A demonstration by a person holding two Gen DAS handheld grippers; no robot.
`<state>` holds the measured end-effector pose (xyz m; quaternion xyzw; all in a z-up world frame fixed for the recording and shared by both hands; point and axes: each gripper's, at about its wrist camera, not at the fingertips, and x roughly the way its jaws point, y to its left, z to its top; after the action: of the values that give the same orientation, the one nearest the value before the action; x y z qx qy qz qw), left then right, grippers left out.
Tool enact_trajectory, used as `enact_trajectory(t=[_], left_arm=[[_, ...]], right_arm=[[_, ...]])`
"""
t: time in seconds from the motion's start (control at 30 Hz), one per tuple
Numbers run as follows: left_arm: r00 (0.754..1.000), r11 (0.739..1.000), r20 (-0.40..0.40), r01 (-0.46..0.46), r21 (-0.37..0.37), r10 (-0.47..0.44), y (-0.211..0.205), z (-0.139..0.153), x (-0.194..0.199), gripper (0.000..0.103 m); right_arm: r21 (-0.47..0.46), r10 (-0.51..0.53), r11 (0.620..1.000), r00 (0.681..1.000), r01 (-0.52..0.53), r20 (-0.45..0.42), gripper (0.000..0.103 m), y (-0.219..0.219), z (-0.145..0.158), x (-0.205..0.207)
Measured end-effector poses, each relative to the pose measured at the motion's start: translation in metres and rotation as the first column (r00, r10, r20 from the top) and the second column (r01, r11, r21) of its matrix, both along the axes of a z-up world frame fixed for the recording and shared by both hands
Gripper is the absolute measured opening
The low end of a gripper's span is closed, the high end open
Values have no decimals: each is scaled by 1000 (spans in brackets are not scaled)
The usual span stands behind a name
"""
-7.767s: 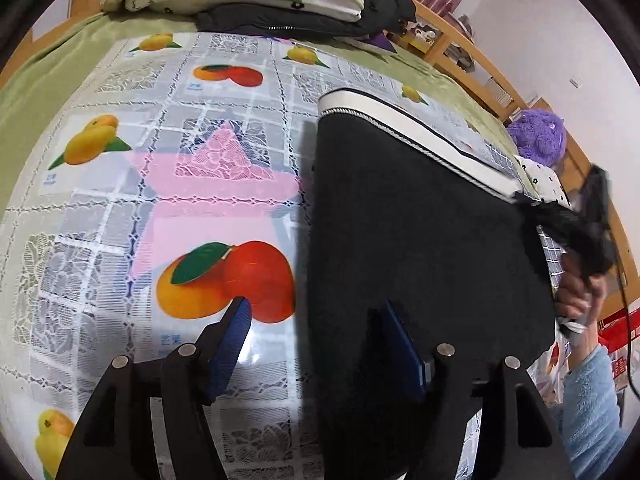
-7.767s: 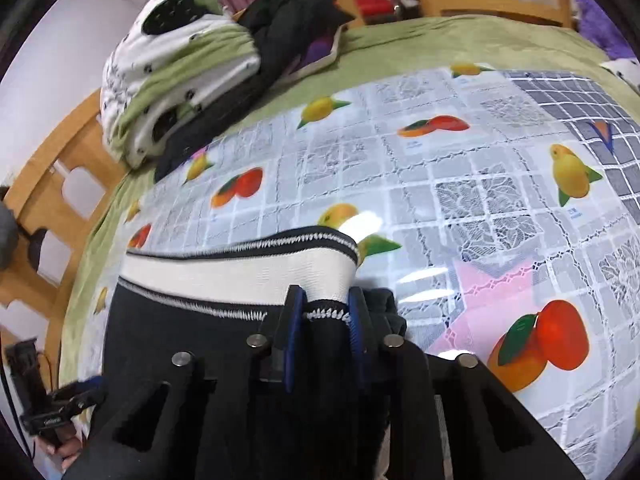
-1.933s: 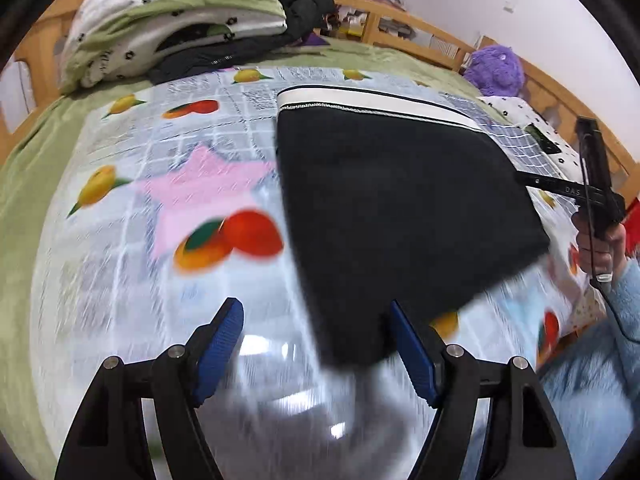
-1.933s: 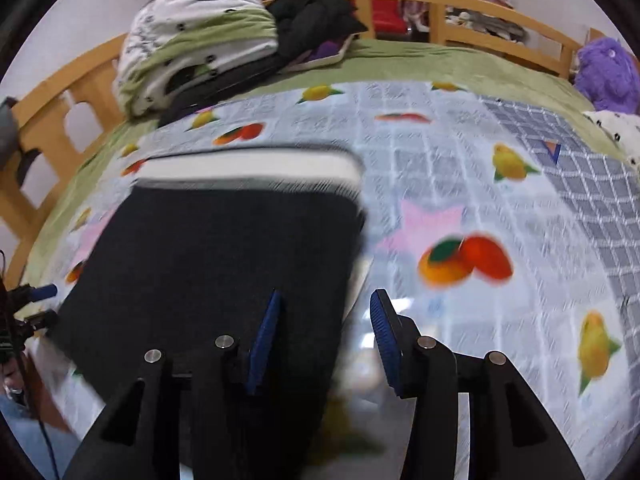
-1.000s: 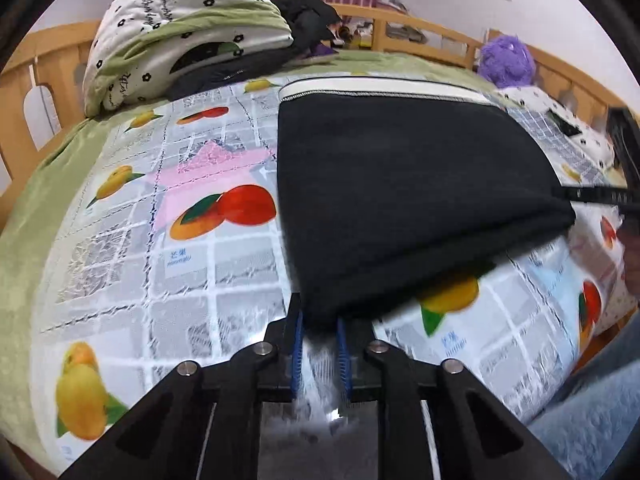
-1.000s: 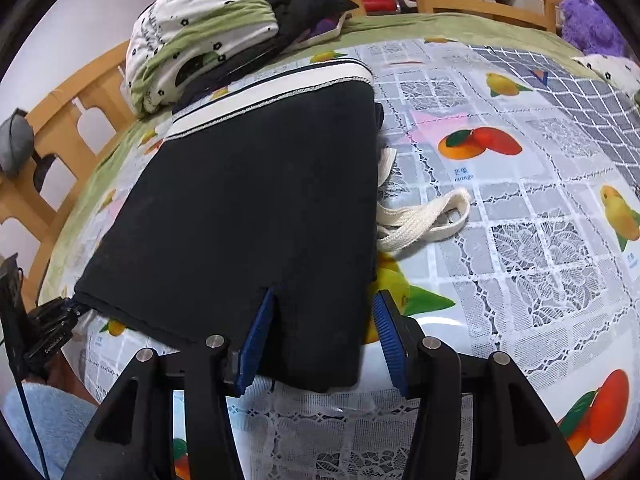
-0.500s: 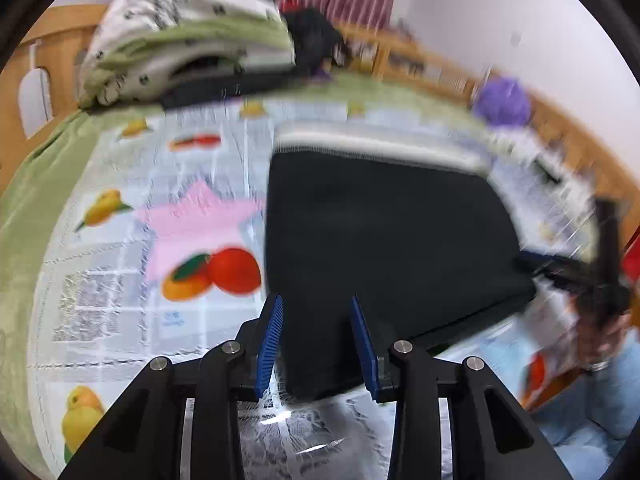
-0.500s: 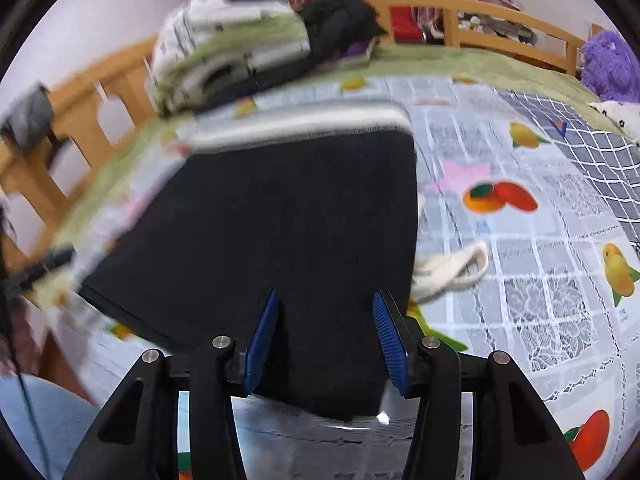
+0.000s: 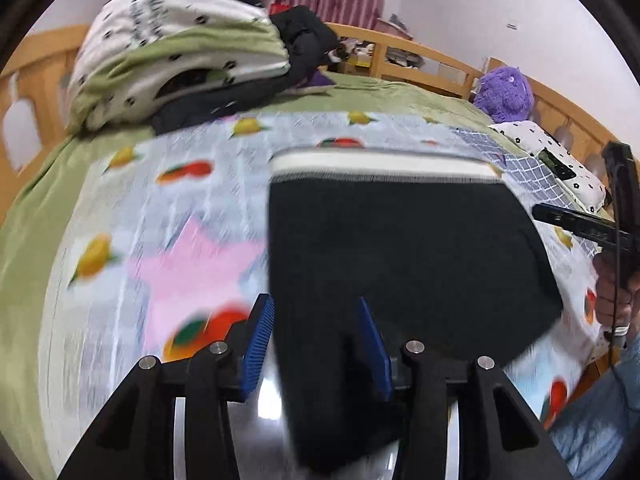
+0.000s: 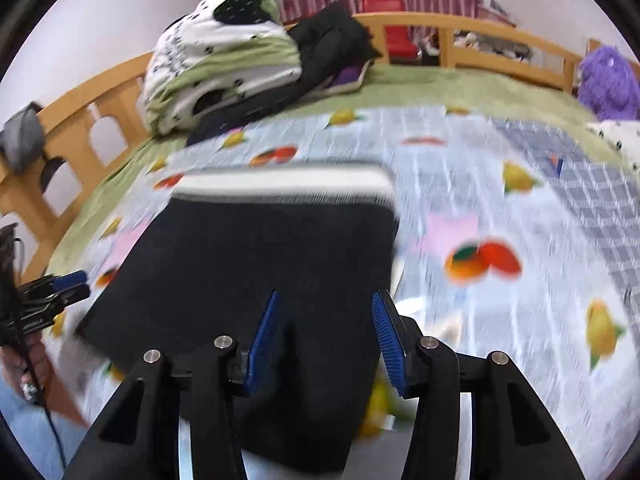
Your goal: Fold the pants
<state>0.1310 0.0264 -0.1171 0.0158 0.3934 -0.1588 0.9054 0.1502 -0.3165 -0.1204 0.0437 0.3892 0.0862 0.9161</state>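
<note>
The left gripper (image 9: 316,336) stands with its jaws parted and nothing pinched; they have just been opening, and the near-left corner of the black pants (image 9: 400,264) shows between the blue pads, seemingly below them rather than touched; the right gripper (image 10: 326,334) is likewise unclenched over the near-right edge of the pants (image 10: 260,264), gripping nothing. The pants lie folded into a dark slab on the fruit-print cloth (image 9: 120,280), white waistband (image 9: 380,162) at the far end.

Risks, as I judge them: the near edge seems to reach the bed's edge, so the bundle could slide off; the glossy cloth may let it skid if nudged; a pad catching the top layer on withdrawal would drag the fold open.

Hard to read: both views are smeared, so whether the near hem lies flat cannot be told; the grippers' bodies cover the nearest strip; farther off, the quilt pile (image 9: 180,40) and purple plush toy (image 9: 504,92) sit well apart.
</note>
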Motion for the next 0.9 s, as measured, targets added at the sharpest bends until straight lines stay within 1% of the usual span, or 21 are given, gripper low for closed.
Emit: enact_trajectory(t=[0.07,0.1,0.13,0.2,0.23,0.27,0.3,0.33,0.43,0.53,0.63,0.73,0.77,0.83,0.9], left_arm=[[1000,1000,4,14,10,-14,-14,3,24,42],[1000,1000,5,26,12,-26,-22,2,37,42],[999,999,5,41,11,-41,-29,2,49,42],[999,999,-5,41,21,-41,-43,-7,71,43],[999,999,-27,26,30,-25,-47,-15,83,43],[998,999,-60,10,32,-8,-50,-23,91,43],[993,1000,-118,-13,28,16,-52,-35,102,43],[992,999,-125,-21,28,24,-53,-38,105,43],[994,999,-104,-27,46,31,-54,-36,101,44],[991,996,-121,-50,68,58,-52,-37,98,46],[986,995,-149,-56,79,67,-47,-37,83,47],[986,993,-152,-52,107,68,-42,-35,57,47],[987,993,-147,-52,110,68,-39,-34,47,47],[986,992,-150,-62,114,79,-31,-32,24,52],[984,990,-151,-77,115,94,-22,-31,2,54]], right_arm=[[-15,-18,1000,1000,18,18,47,1,1,23],[-2,-19,1000,999,19,29,43,0,1,32],[24,-20,1000,999,19,44,42,-2,-1,41],[30,-23,999,999,22,35,42,-3,-10,59],[3,-28,1000,1000,28,10,40,-2,-19,68],[-74,-32,997,999,31,-16,40,3,-32,79],[-97,-30,995,999,31,10,42,6,-34,79],[-98,-33,995,999,35,13,42,7,-33,79],[-116,-35,993,999,33,-16,42,9,-31,83],[-88,-55,995,998,51,-36,42,5,-29,81],[-63,-57,997,997,53,-55,42,2,-23,69],[-53,-32,998,995,27,-90,42,0,-24,46],[-50,-32,998,995,27,-90,42,-1,-25,36],[-38,-27,999,995,24,-95,42,-4,-25,20],[-14,-32,999,994,31,-100,43,-7,-25,1]])
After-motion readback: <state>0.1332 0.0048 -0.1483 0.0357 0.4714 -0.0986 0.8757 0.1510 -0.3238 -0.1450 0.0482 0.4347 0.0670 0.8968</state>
